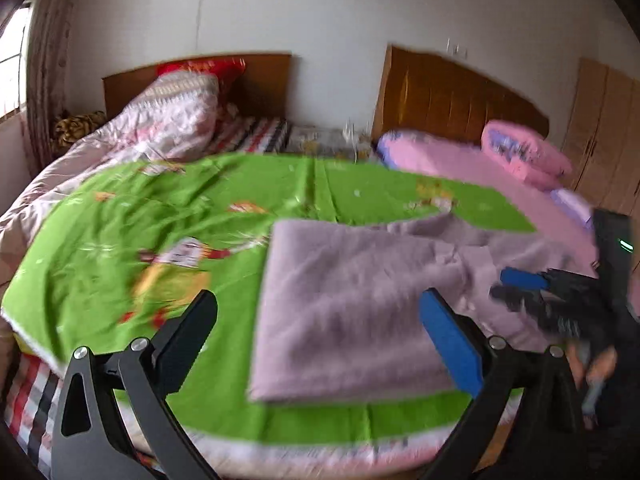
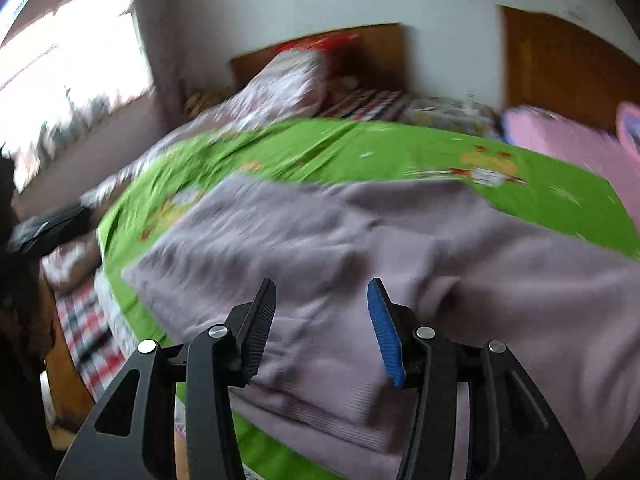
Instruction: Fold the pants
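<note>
Lilac fleece pants [image 1: 352,304] lie folded on the green sheet [image 1: 160,216] spread over the bed [image 1: 36,396], their near edge close to the bed's front edge. The left gripper [image 1: 320,320] tilts down above them, fingers spread wide and empty. The right gripper [image 2: 322,320] angles down over the waistband end, fingers parted, gripping nothing. Bare green sheet stretches left of the pants.

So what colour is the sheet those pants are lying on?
Bright green with cartoon prints; the sheet under the pants shows best in the left wrist view.
</note>
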A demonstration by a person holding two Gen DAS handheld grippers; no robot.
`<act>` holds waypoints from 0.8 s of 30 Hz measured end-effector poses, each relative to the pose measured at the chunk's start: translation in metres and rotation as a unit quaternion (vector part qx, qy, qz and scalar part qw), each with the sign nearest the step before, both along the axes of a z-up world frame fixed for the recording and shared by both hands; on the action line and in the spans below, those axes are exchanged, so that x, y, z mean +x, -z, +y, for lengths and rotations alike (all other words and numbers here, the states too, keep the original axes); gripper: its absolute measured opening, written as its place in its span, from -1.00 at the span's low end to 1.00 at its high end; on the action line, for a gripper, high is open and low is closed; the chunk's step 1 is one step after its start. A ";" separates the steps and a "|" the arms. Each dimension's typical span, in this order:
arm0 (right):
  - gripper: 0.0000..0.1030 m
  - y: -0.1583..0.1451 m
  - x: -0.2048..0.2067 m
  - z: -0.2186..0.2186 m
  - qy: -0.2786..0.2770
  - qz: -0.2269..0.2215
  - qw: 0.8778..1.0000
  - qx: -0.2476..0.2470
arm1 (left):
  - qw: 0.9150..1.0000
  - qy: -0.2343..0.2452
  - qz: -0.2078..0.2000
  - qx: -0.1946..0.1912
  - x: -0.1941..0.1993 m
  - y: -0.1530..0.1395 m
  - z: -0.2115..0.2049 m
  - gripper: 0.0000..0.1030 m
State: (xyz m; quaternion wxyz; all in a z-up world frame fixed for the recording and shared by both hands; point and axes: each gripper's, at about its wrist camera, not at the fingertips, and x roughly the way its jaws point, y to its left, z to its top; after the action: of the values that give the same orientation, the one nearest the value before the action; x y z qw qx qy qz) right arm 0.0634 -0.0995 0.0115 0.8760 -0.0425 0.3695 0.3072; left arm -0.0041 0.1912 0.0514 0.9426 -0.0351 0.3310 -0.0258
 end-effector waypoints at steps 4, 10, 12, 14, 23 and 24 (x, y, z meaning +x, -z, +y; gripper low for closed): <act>-0.06 0.029 -0.012 0.013 -0.018 0.010 0.996 -0.091 | 0.994 -0.005 0.083 0.074 0.041 0.057 -0.024 0.96; 0.09 0.035 -0.026 -0.011 -0.040 -0.005 0.997 -0.069 | 0.994 -0.001 0.108 0.008 0.040 0.091 0.007 0.97; 0.11 0.034 -0.025 -0.014 -0.045 0.000 0.997 -0.065 | 0.994 -0.001 0.112 0.011 0.040 0.089 0.006 0.97; 0.17 0.031 -0.022 -0.017 -0.055 0.022 0.997 -0.048 | 0.992 -0.006 0.124 0.007 0.038 0.083 0.006 0.97; 0.36 -0.014 0.029 -0.011 -0.092 0.007 0.996 -0.005 | 0.993 0.047 0.100 -0.049 0.111 0.020 -0.011 0.96; 0.36 -0.010 0.038 -0.003 -0.098 0.017 0.995 -0.010 | 0.991 0.050 0.114 -0.043 0.123 0.025 -0.017 0.96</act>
State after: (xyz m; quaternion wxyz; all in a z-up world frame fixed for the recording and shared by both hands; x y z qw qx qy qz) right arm 0.1016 -0.1025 0.0214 0.8347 -0.0822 0.3812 0.3887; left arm 0.1185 0.1739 0.0261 0.8939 -0.0613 0.4361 -0.0832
